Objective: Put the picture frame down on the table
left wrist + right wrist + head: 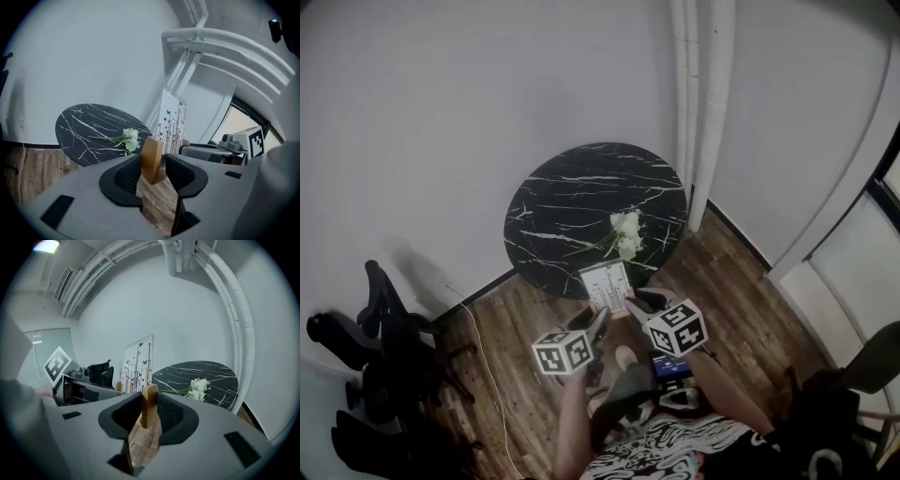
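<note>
The left gripper (602, 320) and right gripper (637, 305) point slightly down, side by side. Both clamp the bottom of the frame (607, 285), which stands upright with its print towards them.

A round black marbled table (581, 202) bears what looks like a bunch of white flowers (626, 234).

No legible text (the marker cubes (675, 328) bear only patterns).

Table (581, 202): black stone-look top, white veining, smooth with dull sheen.
Picture frame (607, 286): pale wood edge, smooth, matt; white paper-like print face.
Floor (516, 328): brown wood planks, grained.
Left gripper (153, 163): matt grey plastic, black ribbed pads.
</note>
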A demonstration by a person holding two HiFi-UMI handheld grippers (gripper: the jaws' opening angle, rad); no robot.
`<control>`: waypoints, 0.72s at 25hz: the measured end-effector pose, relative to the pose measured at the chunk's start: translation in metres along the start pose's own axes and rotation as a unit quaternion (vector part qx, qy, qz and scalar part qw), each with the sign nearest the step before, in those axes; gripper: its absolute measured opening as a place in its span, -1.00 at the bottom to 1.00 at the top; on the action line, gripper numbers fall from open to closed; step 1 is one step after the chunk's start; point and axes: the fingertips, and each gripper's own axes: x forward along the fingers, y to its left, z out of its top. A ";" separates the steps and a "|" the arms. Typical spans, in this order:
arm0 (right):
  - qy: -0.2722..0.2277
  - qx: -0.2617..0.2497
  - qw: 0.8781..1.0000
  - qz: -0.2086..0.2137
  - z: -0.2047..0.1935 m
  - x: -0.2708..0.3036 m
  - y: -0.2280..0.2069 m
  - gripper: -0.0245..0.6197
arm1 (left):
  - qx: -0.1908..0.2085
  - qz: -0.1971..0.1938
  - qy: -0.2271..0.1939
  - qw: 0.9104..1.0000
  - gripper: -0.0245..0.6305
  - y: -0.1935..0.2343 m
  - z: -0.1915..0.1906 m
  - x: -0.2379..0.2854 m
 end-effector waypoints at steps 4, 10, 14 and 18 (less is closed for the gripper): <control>0.007 0.001 1.000 0.002 0.004 0.017 -0.011 -0.60 | -0.010 -0.002 0.000 1.000 -0.40 0.013 0.007 0.014; 0.016 0.007 1.000 -0.002 0.016 0.062 -0.040 -0.59 | -0.013 0.000 0.007 1.000 -0.41 0.048 0.031 0.048; 0.015 0.003 1.000 -0.009 0.037 0.100 -0.063 -0.60 | -0.018 -0.003 0.005 1.000 -0.41 0.076 0.060 0.077; 0.019 0.006 1.000 -0.007 0.060 0.138 -0.085 -0.60 | -0.023 -0.004 0.005 1.000 -0.41 0.105 0.091 0.102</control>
